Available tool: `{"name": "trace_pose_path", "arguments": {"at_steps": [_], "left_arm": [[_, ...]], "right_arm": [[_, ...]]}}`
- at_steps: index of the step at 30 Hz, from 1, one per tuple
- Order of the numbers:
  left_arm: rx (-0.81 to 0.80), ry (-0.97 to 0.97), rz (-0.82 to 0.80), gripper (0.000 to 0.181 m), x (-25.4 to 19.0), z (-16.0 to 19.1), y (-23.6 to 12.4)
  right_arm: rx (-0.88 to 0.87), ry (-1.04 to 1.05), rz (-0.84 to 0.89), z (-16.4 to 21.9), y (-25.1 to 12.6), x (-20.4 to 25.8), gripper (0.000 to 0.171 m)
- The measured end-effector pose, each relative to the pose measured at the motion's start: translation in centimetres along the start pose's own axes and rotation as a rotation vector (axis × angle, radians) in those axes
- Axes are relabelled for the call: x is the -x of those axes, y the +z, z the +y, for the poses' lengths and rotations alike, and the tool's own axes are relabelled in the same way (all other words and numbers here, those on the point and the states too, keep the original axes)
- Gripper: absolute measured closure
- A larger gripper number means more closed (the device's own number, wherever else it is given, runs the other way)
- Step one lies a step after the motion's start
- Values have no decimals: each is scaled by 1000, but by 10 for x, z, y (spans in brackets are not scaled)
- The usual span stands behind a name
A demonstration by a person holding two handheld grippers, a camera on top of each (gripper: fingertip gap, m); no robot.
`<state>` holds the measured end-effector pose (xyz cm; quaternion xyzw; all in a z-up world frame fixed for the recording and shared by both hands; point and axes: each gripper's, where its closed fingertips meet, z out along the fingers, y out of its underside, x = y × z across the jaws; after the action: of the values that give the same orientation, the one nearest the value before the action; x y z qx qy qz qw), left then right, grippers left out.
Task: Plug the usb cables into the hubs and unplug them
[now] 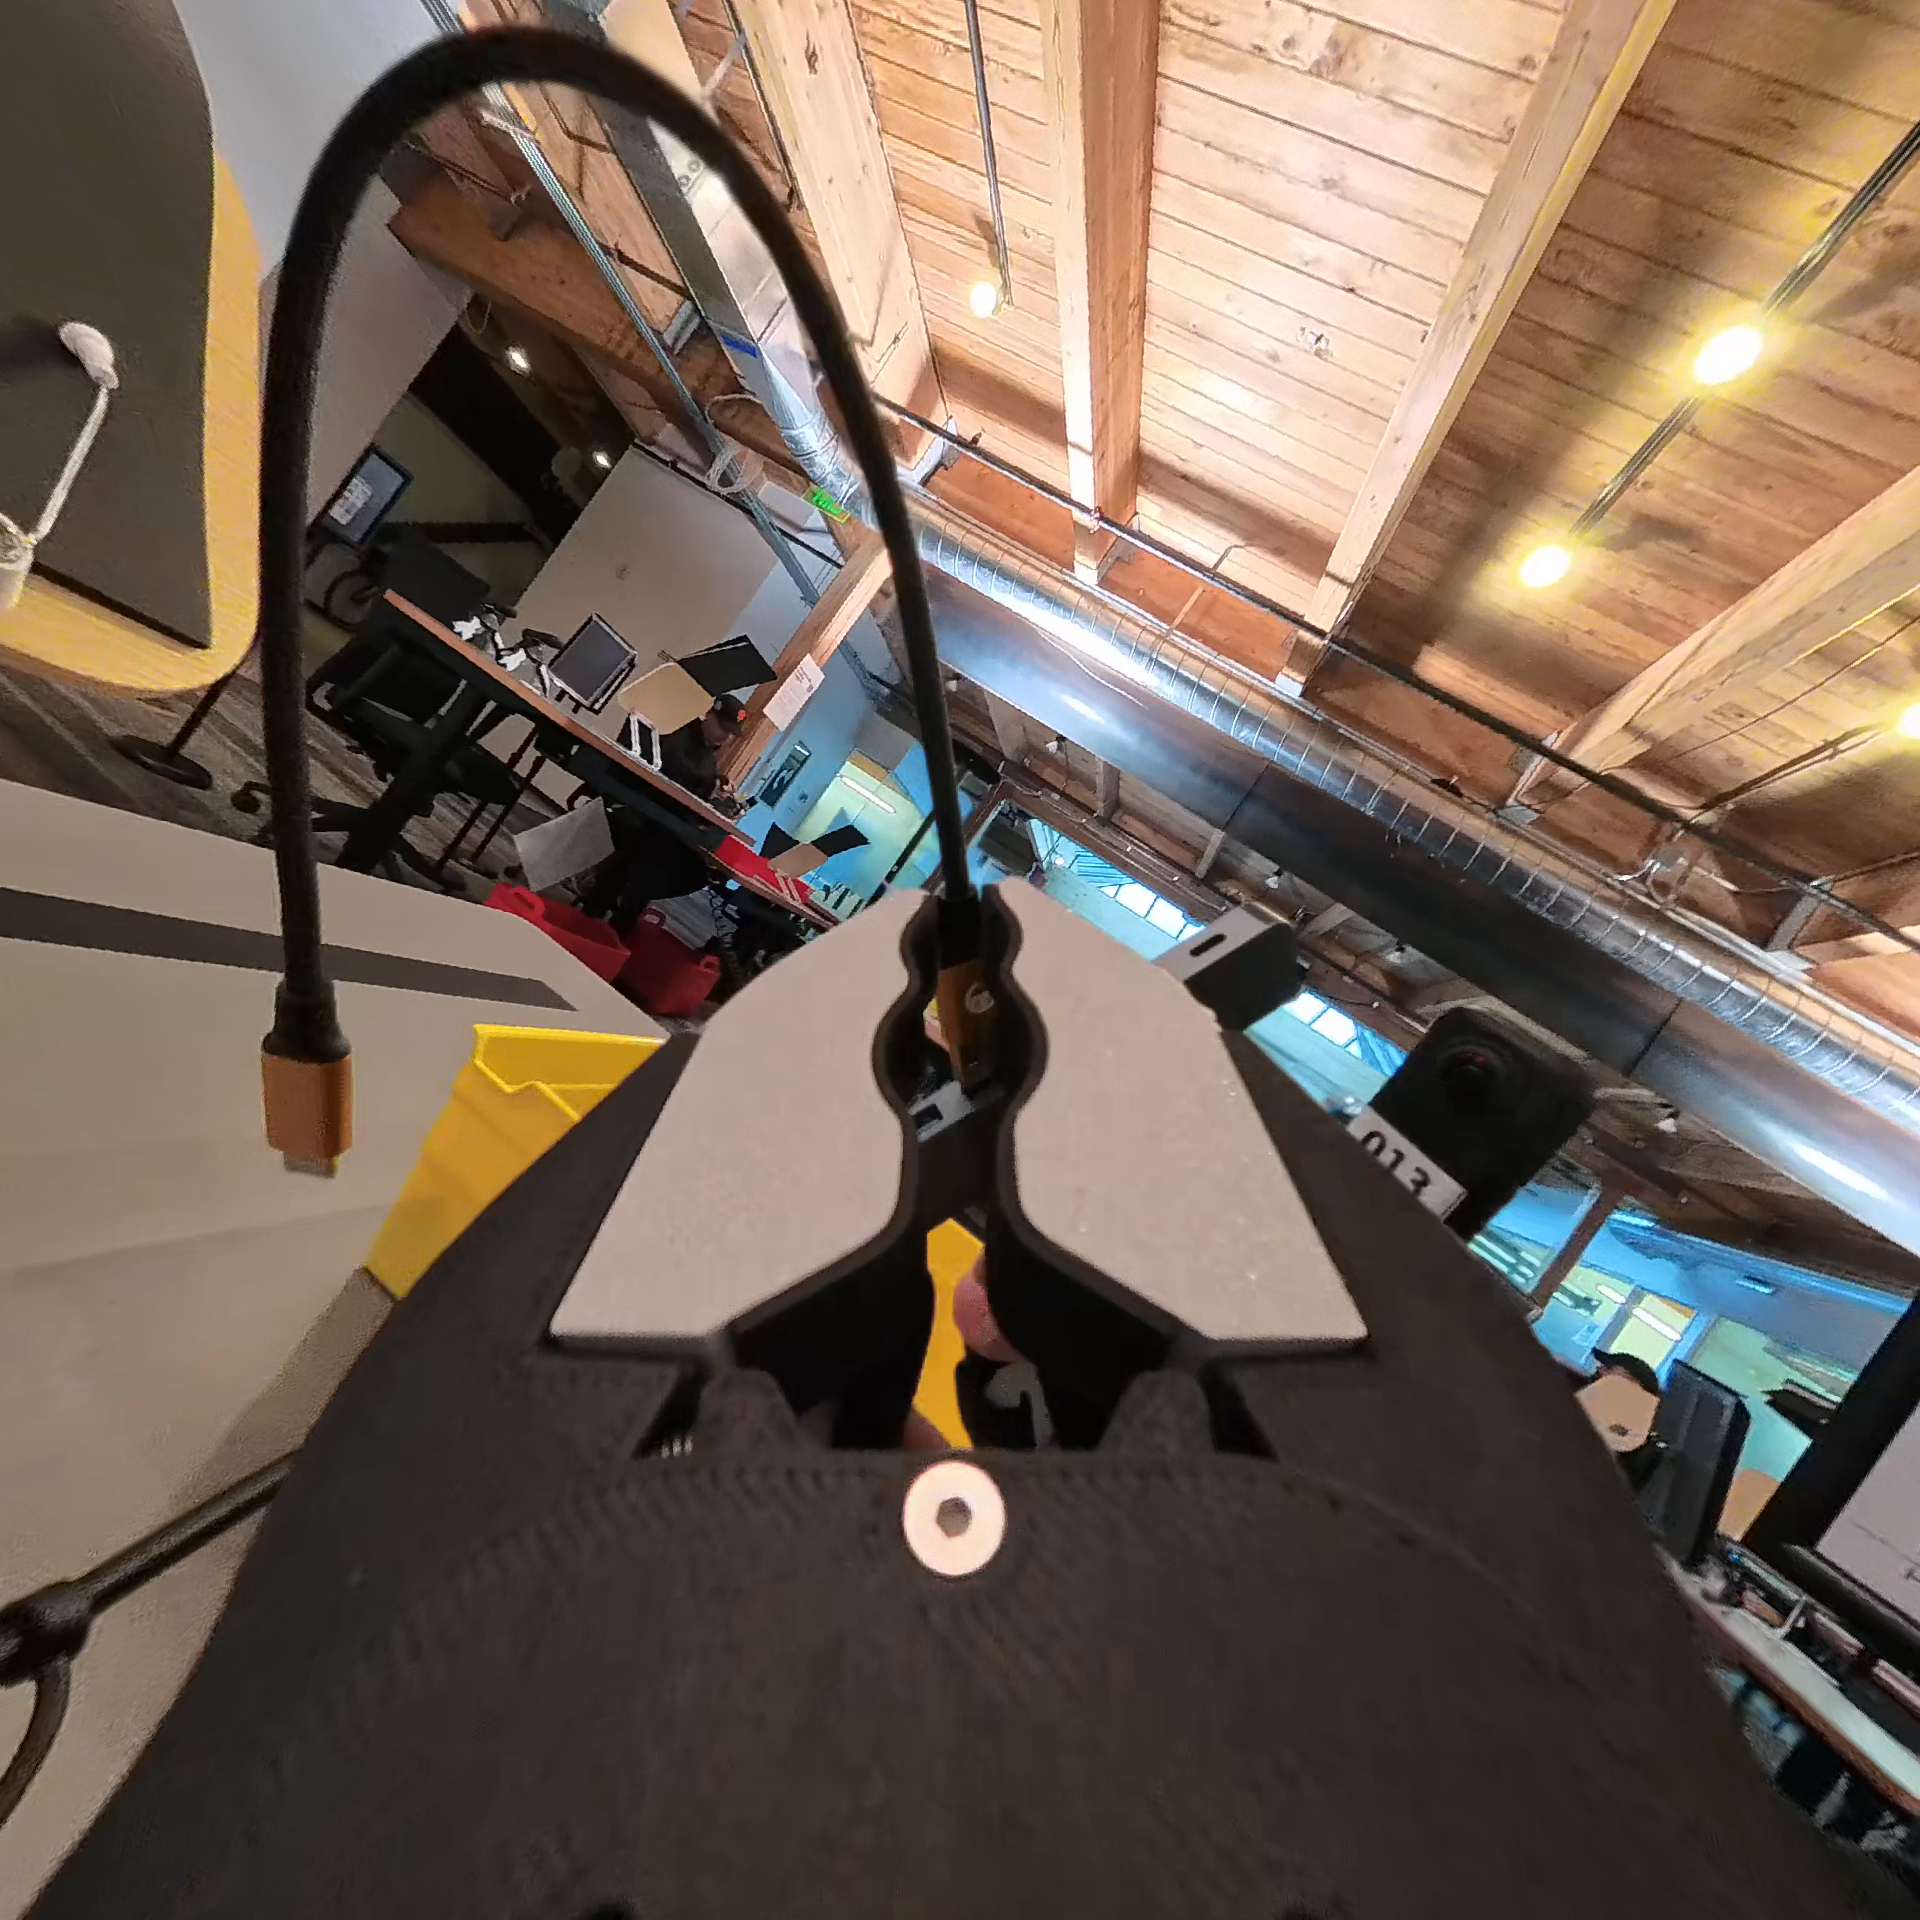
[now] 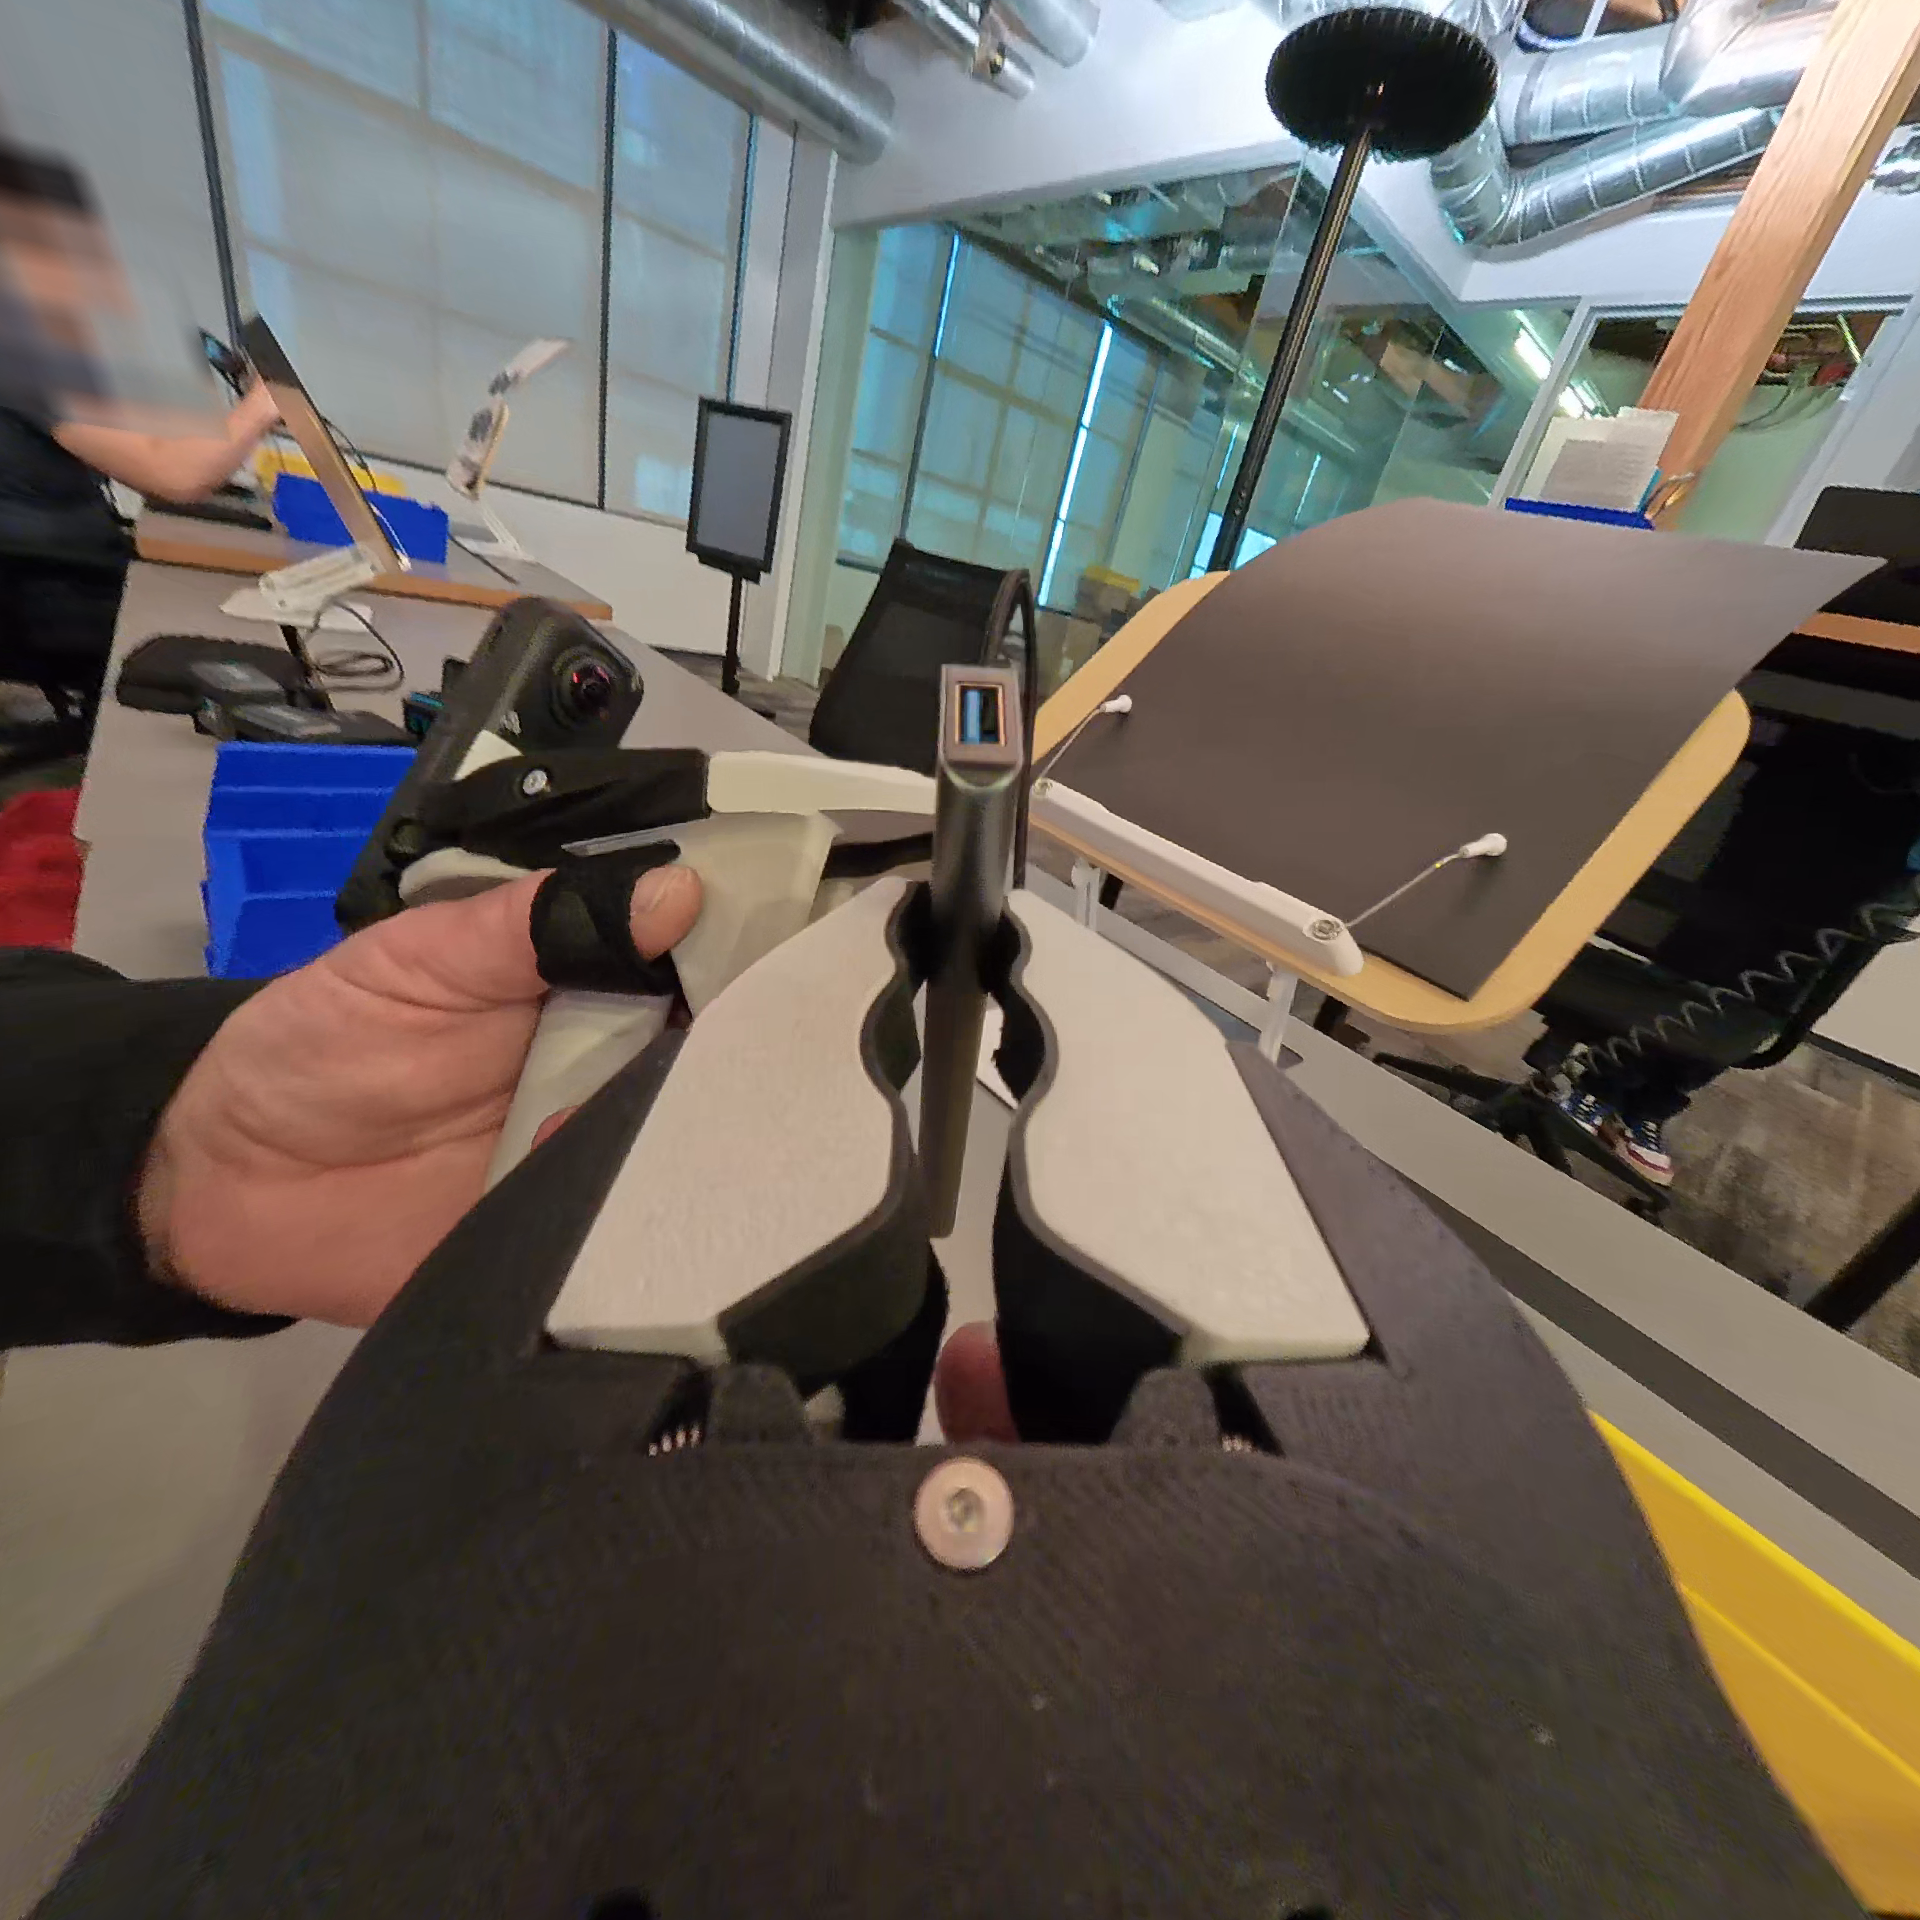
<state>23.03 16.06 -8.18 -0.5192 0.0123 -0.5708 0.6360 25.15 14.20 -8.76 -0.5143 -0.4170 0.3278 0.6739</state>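
In the left wrist view my left gripper [image 1: 961, 904] is shut on the copper plug [image 1: 966, 1013] of a black braided USB cable [image 1: 312, 582]. The cable arcs up and over to the left, and its other copper plug [image 1: 307, 1101] hangs free. The held plug's tip meets the grey hub [image 1: 1236, 961]; I cannot tell whether it is seated. In the right wrist view my right gripper [image 2: 961, 914] is shut on the hub [image 2: 966, 831]. The hub stands upright with a blue port [image 2: 977, 717] at its top end. The left gripper's white fingers [image 2: 810, 790] reach the hub from the left, held by a hand [image 2: 395, 1070].
Both grippers are held above a grey table [image 2: 156, 1507]. A yellow bin [image 1: 499, 1122] sits below them and also shows in the right wrist view [image 2: 1787, 1683]. A blue bin [image 2: 291, 831] stands at the left. A tilted black board [image 2: 1455, 727] lies ahead. A person works at the far left. The tips of both grippers are at nearly the same place.
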Motion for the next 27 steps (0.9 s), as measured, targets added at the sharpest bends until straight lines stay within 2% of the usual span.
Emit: {"name": "trace_pose_path", "arguments": {"at_steps": [1,13,27], "left_arm": [[-6,-18,3,174,-1,0,0],[-36,-168,11,173,-15,4,4],[-48,-241,10,173,-19,8,4]], "right_arm": [[-15,14,-5,-2,-1,0,161],[-140,48,-46,-23,-10,0,161],[-221,108,-89,-33,-14,1,161]]}}
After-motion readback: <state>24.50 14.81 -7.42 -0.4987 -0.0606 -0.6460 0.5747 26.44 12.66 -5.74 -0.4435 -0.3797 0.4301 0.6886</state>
